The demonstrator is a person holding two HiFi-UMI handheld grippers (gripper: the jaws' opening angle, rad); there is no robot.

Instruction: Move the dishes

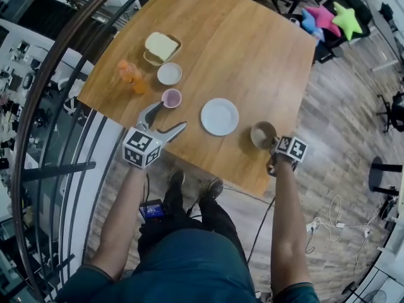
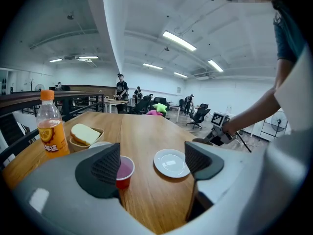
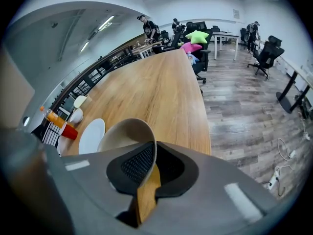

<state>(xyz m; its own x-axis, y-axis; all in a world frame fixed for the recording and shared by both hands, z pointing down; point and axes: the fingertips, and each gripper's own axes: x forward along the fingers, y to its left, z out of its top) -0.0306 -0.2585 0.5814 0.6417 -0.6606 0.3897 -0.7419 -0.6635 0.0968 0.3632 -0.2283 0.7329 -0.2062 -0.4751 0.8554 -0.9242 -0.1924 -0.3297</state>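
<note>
Right gripper [image 3: 152, 168] pinches the rim of the bowl [image 3: 122, 133] at the desk's [image 1: 240, 43] near edge, right of the plate [image 1: 219, 116]. Left gripper [image 2: 152, 163] is spread and empty, the cup [image 2: 126, 169] just beside its left jaw.

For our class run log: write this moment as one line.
left gripper: open, beside red cup | right gripper: shut on beige bowl | white plate: between them

Left gripper [image 1: 172, 115] wide; right gripper [image 1: 273, 146] clamped
</note>
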